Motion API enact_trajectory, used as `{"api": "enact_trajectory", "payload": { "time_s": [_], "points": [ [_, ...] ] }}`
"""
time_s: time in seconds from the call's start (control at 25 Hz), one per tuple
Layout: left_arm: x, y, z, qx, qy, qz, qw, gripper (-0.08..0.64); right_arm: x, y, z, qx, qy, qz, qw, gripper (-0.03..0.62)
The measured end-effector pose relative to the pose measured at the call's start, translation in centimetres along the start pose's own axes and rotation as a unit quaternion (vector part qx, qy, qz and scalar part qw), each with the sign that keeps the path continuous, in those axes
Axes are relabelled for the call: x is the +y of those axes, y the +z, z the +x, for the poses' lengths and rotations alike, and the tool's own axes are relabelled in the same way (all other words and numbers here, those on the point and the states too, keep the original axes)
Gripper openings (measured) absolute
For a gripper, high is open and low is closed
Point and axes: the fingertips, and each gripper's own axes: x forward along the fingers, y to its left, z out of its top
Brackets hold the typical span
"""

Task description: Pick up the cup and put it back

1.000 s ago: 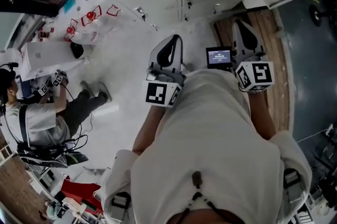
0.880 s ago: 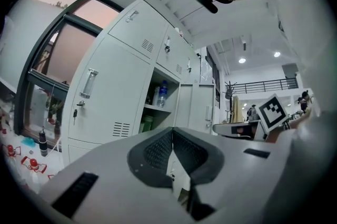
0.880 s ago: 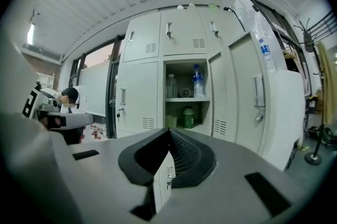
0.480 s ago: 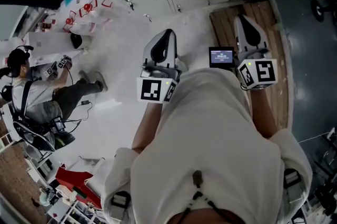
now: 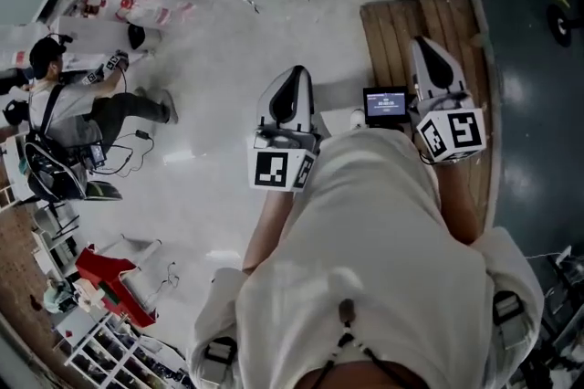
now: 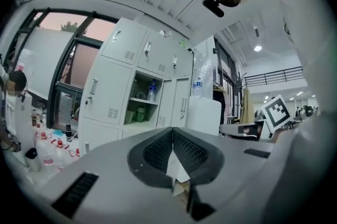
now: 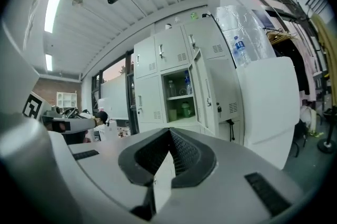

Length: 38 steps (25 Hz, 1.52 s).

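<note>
White metal lockers (image 6: 117, 92): one compartment open, centre of both gripper views, holding one clear bottle (image 6: 151, 92) and, apparently, one green cup (image 6: 139, 113). The wooden pallet (image 5: 420, 31) has slid down-frame within the last second, so the approach is likely under way. Left gripper (image 6: 172, 136) and right gripper (image 7: 169, 136): jaws closed, empty.

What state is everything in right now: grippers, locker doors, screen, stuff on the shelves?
left gripper, shut, nothing between the jaws
right gripper, shut, nothing between the jaws
middle locker, door open
lockers above it, doors closed
screen, lit
clear bottle, upright on the open locker's upper shelf
green container, upright on its lower shelf
</note>
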Motion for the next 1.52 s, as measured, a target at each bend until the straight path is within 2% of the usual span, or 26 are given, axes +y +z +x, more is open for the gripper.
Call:
{"api": "enact_trajectory", "payload": {
  "time_s": [0.16,0.28,0.6,0.76,1.08,1.28,1.52],
  "points": [
    [-0.4,-0.7,-3.7,0.011,0.039,-0.001,0.9992,0.009,1.8,-1.0,-1.8,0.007,0.031,0.005,0.999,0.025],
    [-0.1,-1.1,-5.9,0.018,0.040,0.003,0.9990,0.009,4.5,-1.5,-2.7,0.005,0.050,0.009,0.999,0.025],
    [-1.1,-0.4,-10.2,-0.007,-0.001,-0.013,0.9999,0.009,12.9,-2.7,-6.9,0.022,0.068,0.002,0.997,0.025],
    [-1.6,-1.0,-14.8,-0.002,-0.019,-0.028,0.9994,0.009,16.6,-3.4,-9.7,0.032,0.051,0.000,0.998,0.025],
    [-0.2,-3.2,-22.2,0.016,-0.048,-0.035,0.9981,0.009,24.1,-6.1,-14.7,0.046,0.025,0.002,0.999,0.025],
    [-1.7,-3.0,-24.5,0.005,-0.077,-0.023,0.9968,0.009,26.4,-6.4,-18.0,0.048,0.021,-0.016,0.999,0.025],
    [-4.7,-2.3,-26.3,-0.021,-0.077,-0.018,0.9967,0.009,26.4,-5.8,-20.7,0.036,0.027,-0.029,0.999,0.025]
  ]
}}
